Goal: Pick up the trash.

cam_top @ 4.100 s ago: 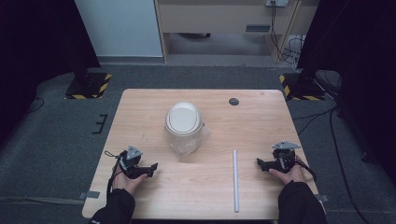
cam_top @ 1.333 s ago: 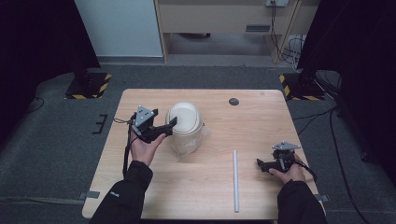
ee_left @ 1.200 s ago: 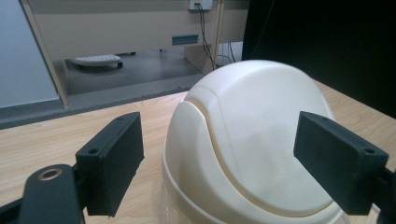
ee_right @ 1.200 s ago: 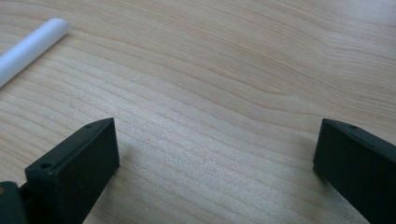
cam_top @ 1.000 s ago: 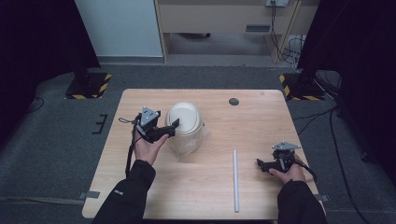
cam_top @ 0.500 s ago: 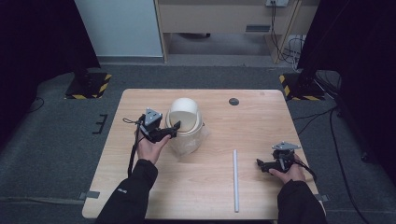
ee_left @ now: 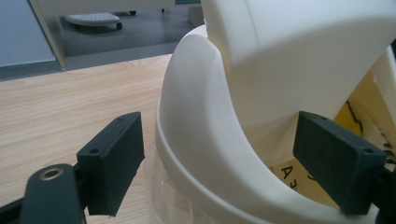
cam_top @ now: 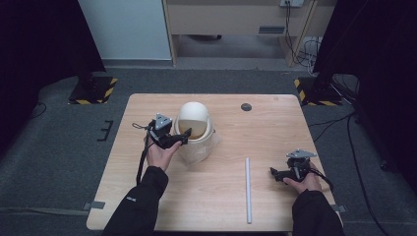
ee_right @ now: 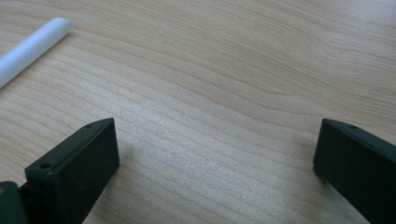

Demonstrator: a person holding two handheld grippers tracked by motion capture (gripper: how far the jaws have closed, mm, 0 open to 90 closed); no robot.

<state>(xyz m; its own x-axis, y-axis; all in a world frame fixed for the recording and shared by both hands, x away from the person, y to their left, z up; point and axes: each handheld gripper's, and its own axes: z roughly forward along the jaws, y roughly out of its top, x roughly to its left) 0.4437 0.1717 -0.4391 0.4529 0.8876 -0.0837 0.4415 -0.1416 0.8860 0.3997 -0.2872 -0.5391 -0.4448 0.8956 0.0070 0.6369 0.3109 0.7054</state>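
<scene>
Your left gripper (cam_top: 179, 138) is up against the left side of the clear jar (cam_top: 196, 147), which stands near the middle of the worktop (cam_top: 275, 132), a little toward the far edge. Its cream lid (cam_top: 193, 117) is tipped up, open toward you, so the jar's mouth shows. In the left gripper view your jaws stand wide apart and grip nothing: the jar's cream rim (ee_left: 205, 154) curves through the gap between them, one jaw outside the jar's wall over the wood, the other over the mouth beneath the raised lid. Whether either jaw touches the rim cannot be told.

Your right gripper (cam_top: 279, 175) rests low at the near right of the worktop, jaws wide open over bare wood, with the white tube (cam_top: 248, 189) lying just to its left.
</scene>
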